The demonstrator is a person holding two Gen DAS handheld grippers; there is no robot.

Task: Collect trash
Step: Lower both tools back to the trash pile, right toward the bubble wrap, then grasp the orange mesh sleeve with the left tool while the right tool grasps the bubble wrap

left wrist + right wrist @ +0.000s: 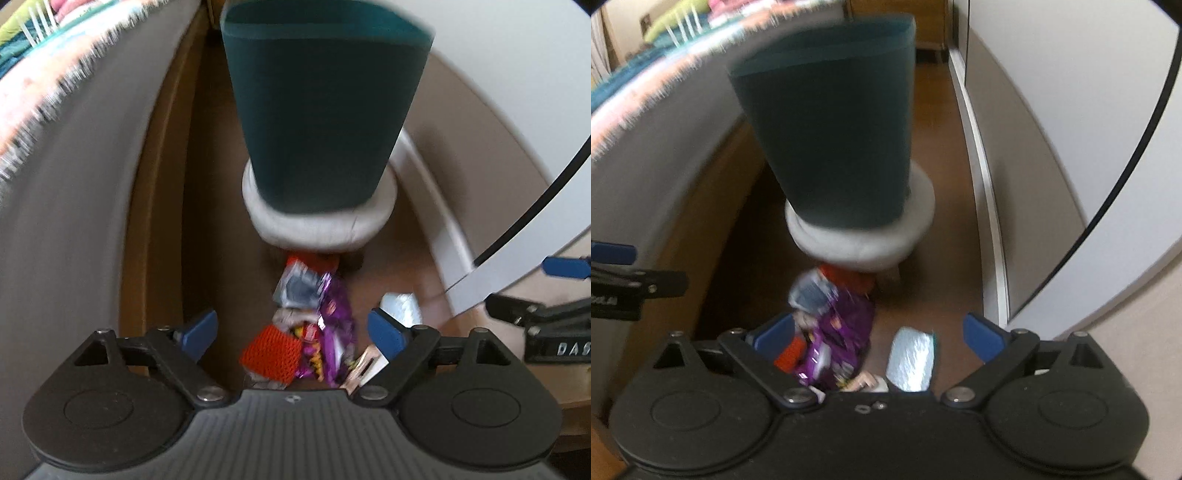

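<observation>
A dark teal bin (321, 107) (831, 136) with a white padded base stands on the brown floor. In front of it lies a heap of trash: an orange mesh piece (271, 354), a purple wrapper (336, 332) (842, 332), a grey-blue packet (299, 291) (810, 295) and a silver foil packet (400, 306) (912, 362). My left gripper (291, 334) hangs open above the orange mesh and purple wrapper, pads apart from them. Over the silver foil and purple wrapper my right gripper (881, 338) is open too, holding nothing.
A grey bed side (74, 203) with a fringed blanket on top runs along the left. A white door and frame (1071, 147) close off the right. The other gripper shows at each view's edge (554, 291) (624, 288). Bare floor (934, 110) runs behind the bin.
</observation>
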